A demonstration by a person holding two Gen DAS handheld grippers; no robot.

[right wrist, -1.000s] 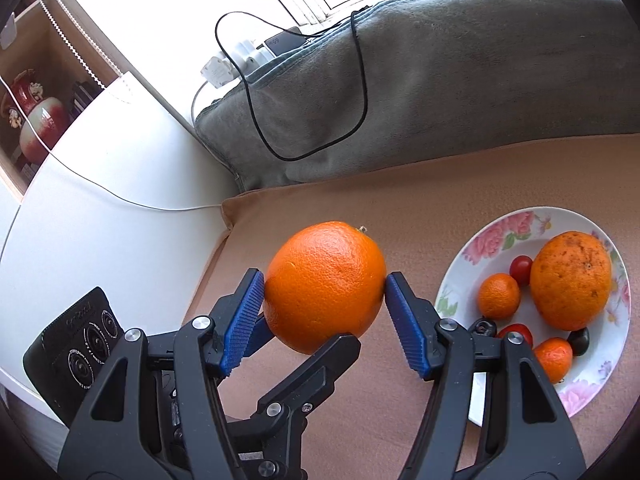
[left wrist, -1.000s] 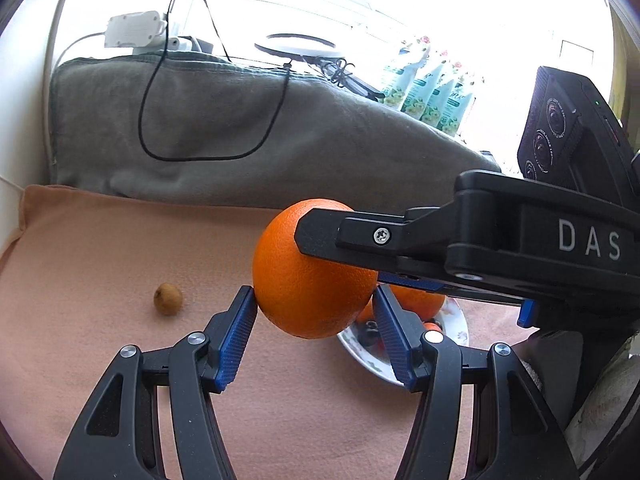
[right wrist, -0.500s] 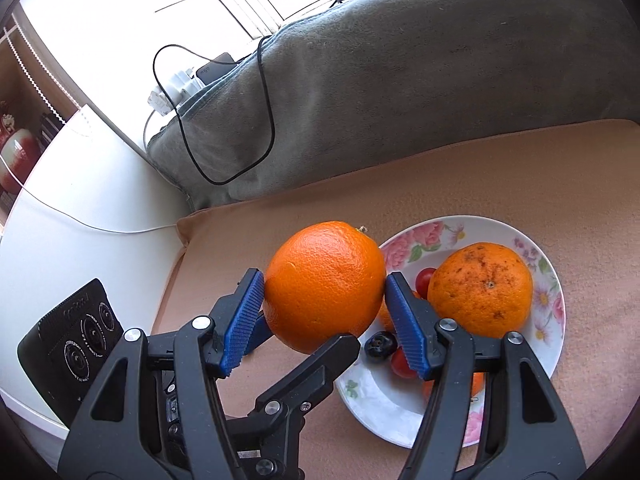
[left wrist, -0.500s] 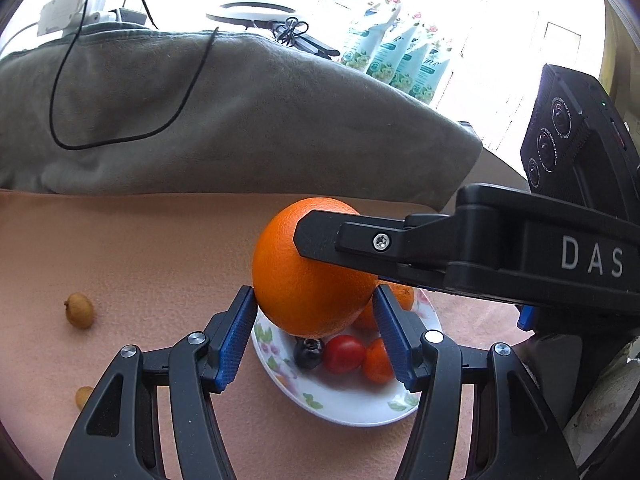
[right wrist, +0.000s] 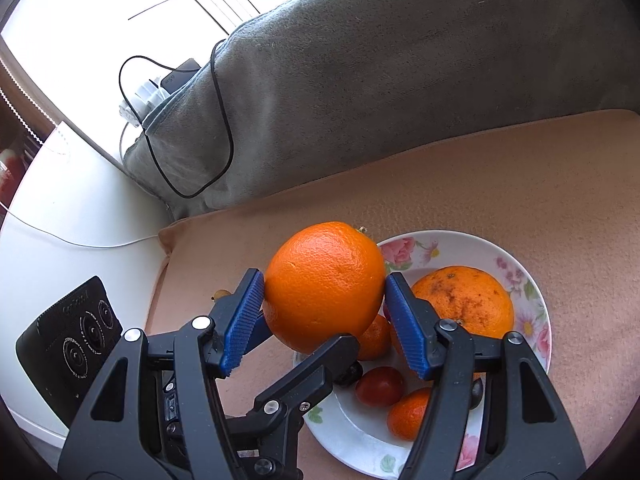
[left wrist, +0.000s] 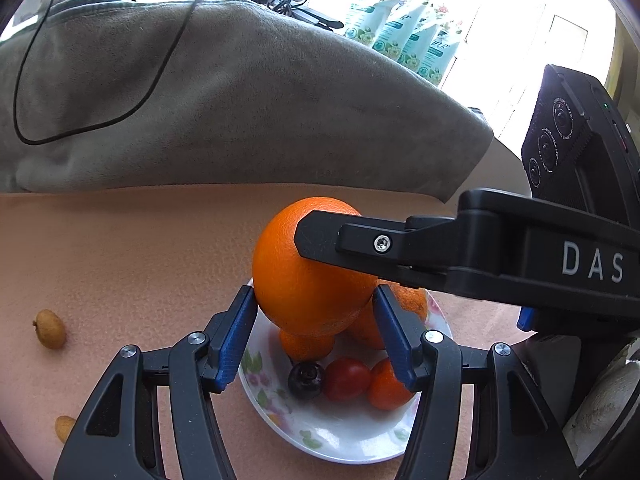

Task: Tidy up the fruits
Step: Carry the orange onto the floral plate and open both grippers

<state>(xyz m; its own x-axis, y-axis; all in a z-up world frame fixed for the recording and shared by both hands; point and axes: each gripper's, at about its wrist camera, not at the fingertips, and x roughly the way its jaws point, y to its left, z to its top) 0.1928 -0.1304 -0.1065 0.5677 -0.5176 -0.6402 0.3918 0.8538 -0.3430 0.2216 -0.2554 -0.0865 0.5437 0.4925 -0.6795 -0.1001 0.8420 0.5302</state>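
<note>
Both grippers clamp one big orange (right wrist: 324,284) above the plate's left rim.
Left gripper (left wrist: 316,336) and right gripper (right wrist: 324,316) pinch together; plate (right wrist: 520,268) crowded, bare cloth (left wrist: 140,264) leftward, two small fruits (left wrist: 50,329) there.

Left gripper (left wrist: 316,332) pads flank large orange (left wrist: 308,276), which right gripper (left wrist: 320,236) finger crosses. Beneath: floral plate (left wrist: 340,436) with small fruits. Two brown fruits (left wrist: 50,328) near blanket's left edge.
</note>
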